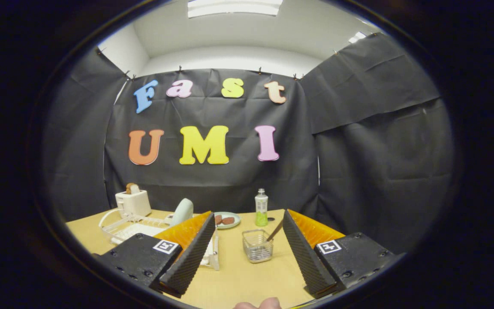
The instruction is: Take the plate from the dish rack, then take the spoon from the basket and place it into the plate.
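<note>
Holding my claw (247, 253) wide open and empty above the light wooden bench (238, 279), I am looking along its two fingers at the things ahead. Beyond my left finger the white wire dish rack (133, 225) is sitting on the bench, and the pale blue-green plate (182, 211) is standing on edge in it, tilted a little, with its lower part hidden behind that finger. Between the fingers and a little ahead of them, nearer the right one, the small clear square basket (257, 245) is standing, and the dark handle of the spoon (275, 231) is leaning out of it toward my right finger.

I am judging the plate to be stiff, smooth and likely breakable, so it may slip in a weak pinch; taking it by the upper rim, with one finger on each face, looks the safest hold. The spoon looks light and thin, and its free handle end is the obvious place to pinch it.

Further back a white toaster (133, 201), a small round plate with brown food (226, 220) and a green-filled bottle (261, 208) are standing well apart from my claw.
</note>
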`<state>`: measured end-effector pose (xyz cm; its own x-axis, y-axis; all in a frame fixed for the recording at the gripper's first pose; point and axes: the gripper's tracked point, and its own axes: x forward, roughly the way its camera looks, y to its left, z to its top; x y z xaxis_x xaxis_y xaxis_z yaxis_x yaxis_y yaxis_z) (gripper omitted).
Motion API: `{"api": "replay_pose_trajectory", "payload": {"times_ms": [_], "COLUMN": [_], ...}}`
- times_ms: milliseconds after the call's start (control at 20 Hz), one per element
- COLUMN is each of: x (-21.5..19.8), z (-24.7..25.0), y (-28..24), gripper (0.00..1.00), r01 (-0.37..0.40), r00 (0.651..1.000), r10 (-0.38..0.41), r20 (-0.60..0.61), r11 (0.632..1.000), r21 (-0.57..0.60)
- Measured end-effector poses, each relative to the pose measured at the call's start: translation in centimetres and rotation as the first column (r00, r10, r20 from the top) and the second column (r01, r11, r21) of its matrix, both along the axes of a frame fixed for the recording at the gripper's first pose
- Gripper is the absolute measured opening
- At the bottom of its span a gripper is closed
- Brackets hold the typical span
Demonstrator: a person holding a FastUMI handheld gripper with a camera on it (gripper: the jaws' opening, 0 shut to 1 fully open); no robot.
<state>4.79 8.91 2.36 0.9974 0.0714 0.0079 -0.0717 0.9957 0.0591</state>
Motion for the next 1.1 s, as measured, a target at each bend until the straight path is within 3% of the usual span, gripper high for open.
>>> {"api": "replay_pose_trajectory", "payload": {"times_ms": [250,600,1000,1100], "x": [4.2,11.0,17.3,17.9], "z": [0.1,-1.8,-6.3,-7.1], "y": [6.9,14.4,18.7,19.3], "gripper": [1.0,1.0,1.0,0.93], "r01": [-0.078,-0.109,-0.147,-0.142], "r00": [0.996,0.981,0.931,0.916], "r10": [0.079,0.11,0.146,0.155], "r20": [-0.05,-0.158,-0.334,-0.37], "r11": [0.996,0.994,0.989,0.988], "r21": [0.033,0.018,0.024,0.061]}}
